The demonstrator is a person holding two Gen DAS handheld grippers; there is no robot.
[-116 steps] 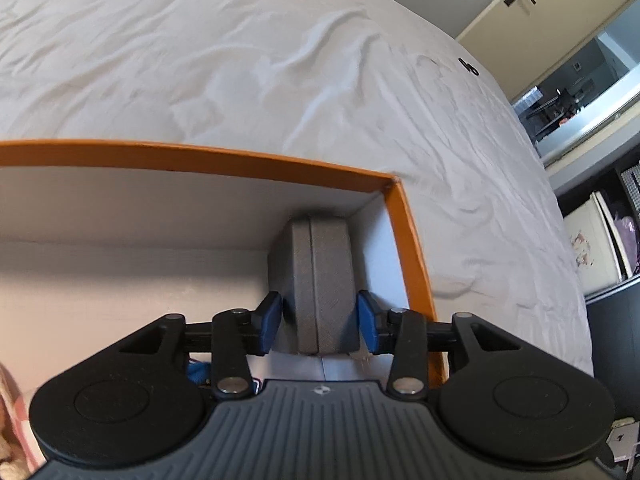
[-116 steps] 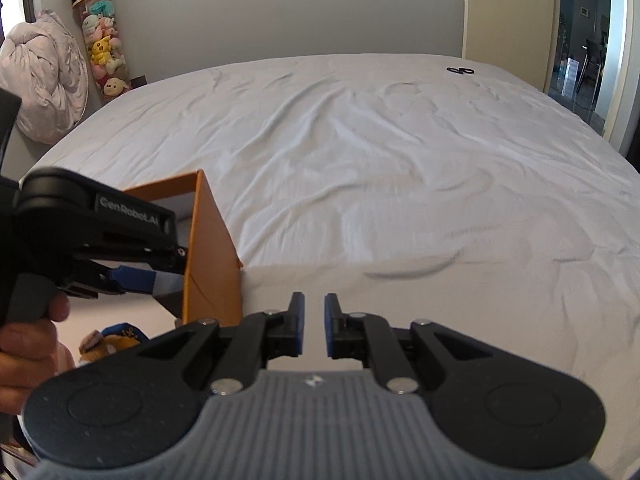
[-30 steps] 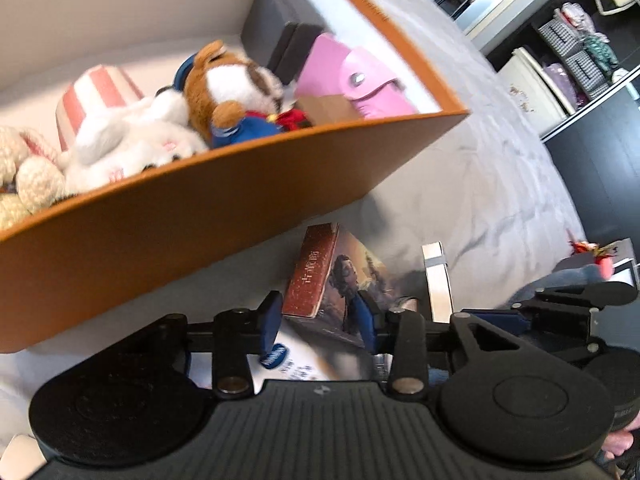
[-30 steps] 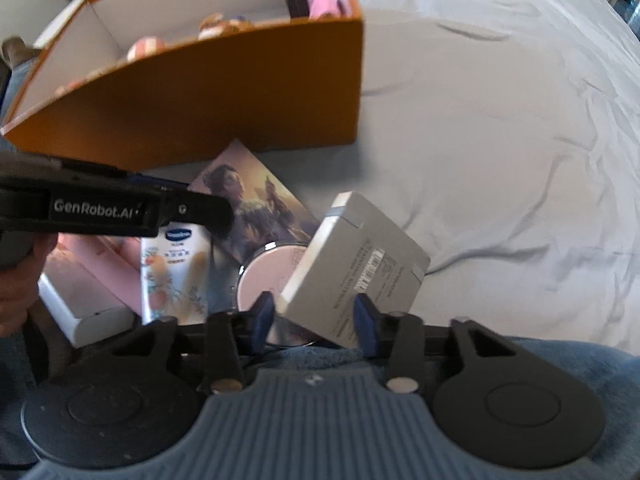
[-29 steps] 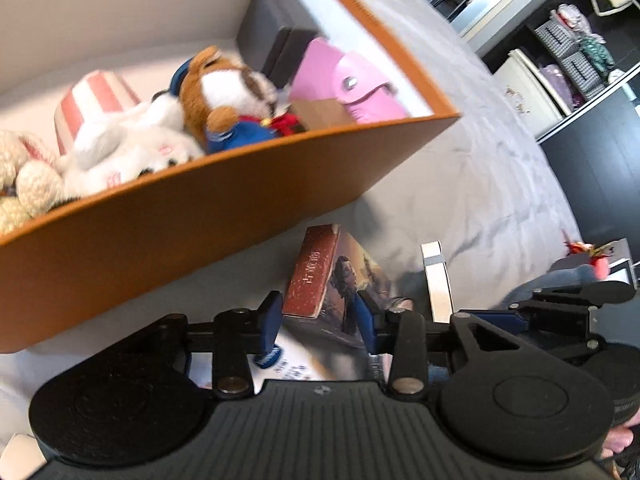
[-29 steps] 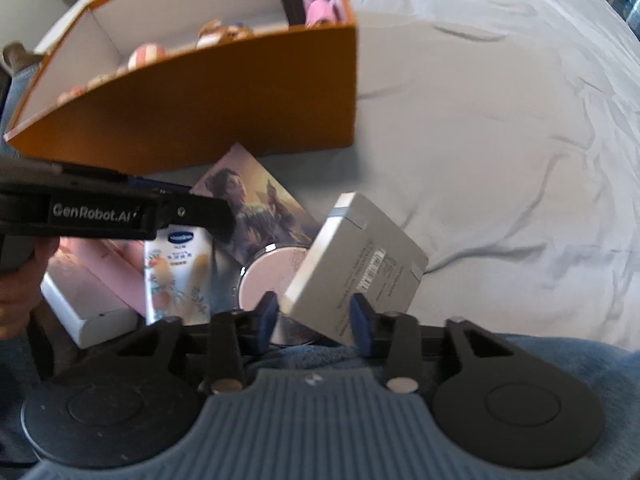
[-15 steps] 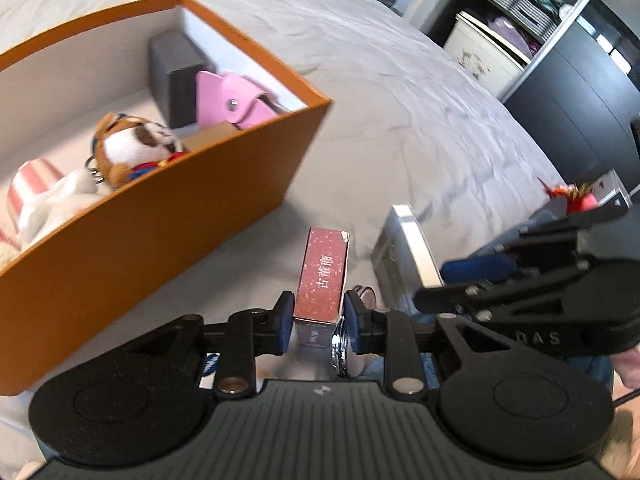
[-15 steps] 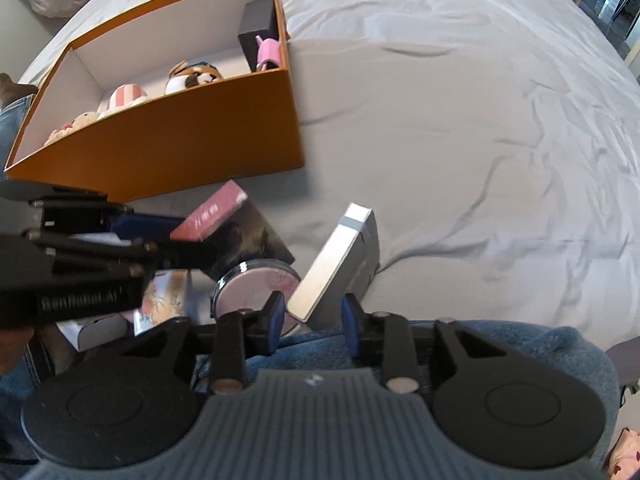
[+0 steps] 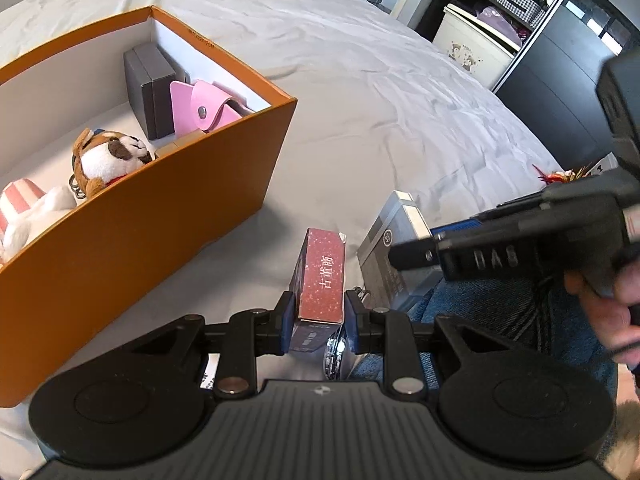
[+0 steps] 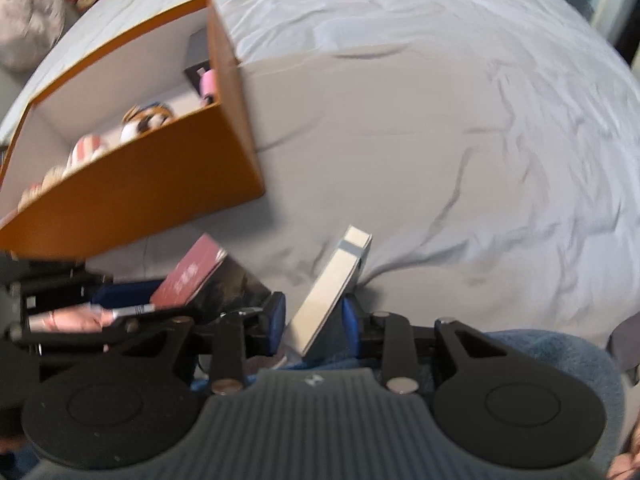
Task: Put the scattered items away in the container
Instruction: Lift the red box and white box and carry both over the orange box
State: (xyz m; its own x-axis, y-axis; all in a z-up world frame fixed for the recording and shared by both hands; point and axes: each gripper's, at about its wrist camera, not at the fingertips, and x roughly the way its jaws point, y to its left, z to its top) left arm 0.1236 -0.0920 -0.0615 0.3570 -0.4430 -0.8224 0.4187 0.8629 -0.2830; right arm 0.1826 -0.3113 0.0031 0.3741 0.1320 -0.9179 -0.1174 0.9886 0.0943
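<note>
Most of the grey bed sheet [image 9: 400,92] is lying bare and wrinkled to the right of and beyond the orange box [image 9: 160,208], so open room is being left on that side; the bed's far edge is bordered by dark shelving with a cream storage bin [image 9: 476,46]. The box is resting on the sheet with its top open, and inside it a grey case [image 9: 150,80] is standing against the far end wall, with a pink pouch [image 9: 204,106], a plush dog [image 9: 108,156] and a striped plush [image 9: 18,196] lined up along the floor.

Just in front of the box's near corner, a red carton [image 9: 324,280] is being pinched on its two sides by the left gripper [image 9: 318,322], whose jaws have just been closing on it. Beside it, a silver box [image 10: 332,292] is being clamped, tilted up on edge, by the right gripper [image 10: 314,330], its jaws likewise having just been closing. A blue denim-clad leg [image 9: 500,312] is showing under both.
</note>
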